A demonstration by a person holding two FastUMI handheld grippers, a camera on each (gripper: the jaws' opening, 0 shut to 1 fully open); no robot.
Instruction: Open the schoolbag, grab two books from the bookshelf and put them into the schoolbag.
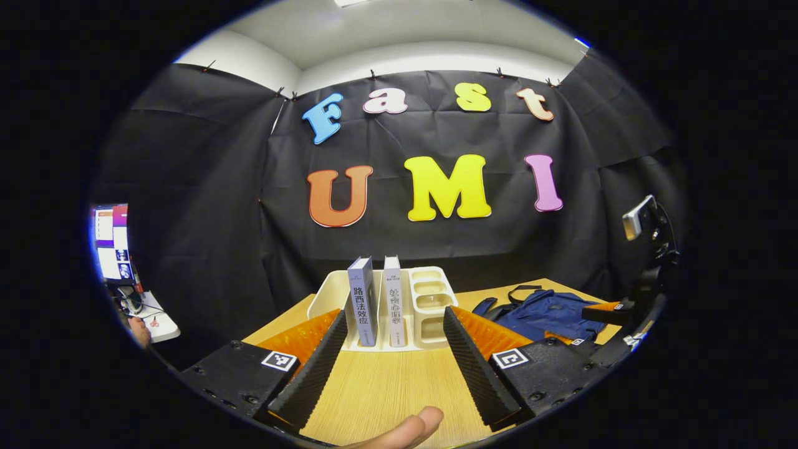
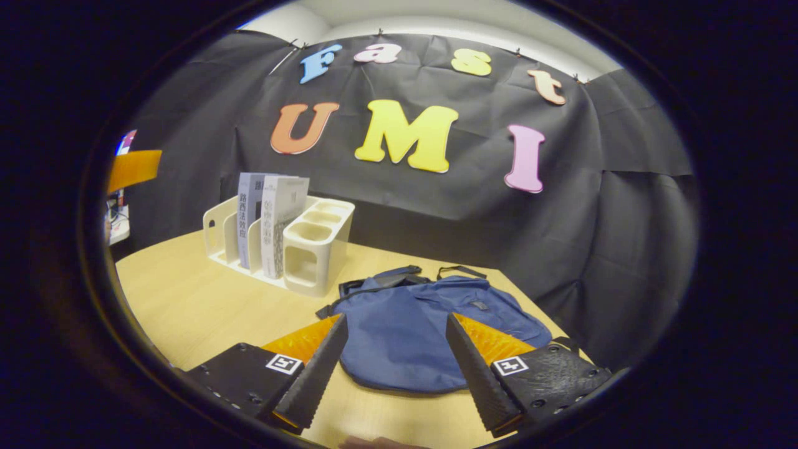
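Through the left gripper view, our left gripper (image 1: pixel 393 368) hangs above the table (image 1: pixel 386 386) with its fingers spread wide and nothing between them, lined up on the two books (image 1: pixel 377 302) standing upright in the white bookshelf (image 1: pixel 430 293), spines toward us for an easy pinch. From the right gripper view, our right gripper (image 2: pixel 393 368) is likewise spread and empty, poised just over the blue schoolbag (image 2: pixel 424 324), which lies flat beside the shelf, apparently unopened, so we judge opening it comes first.
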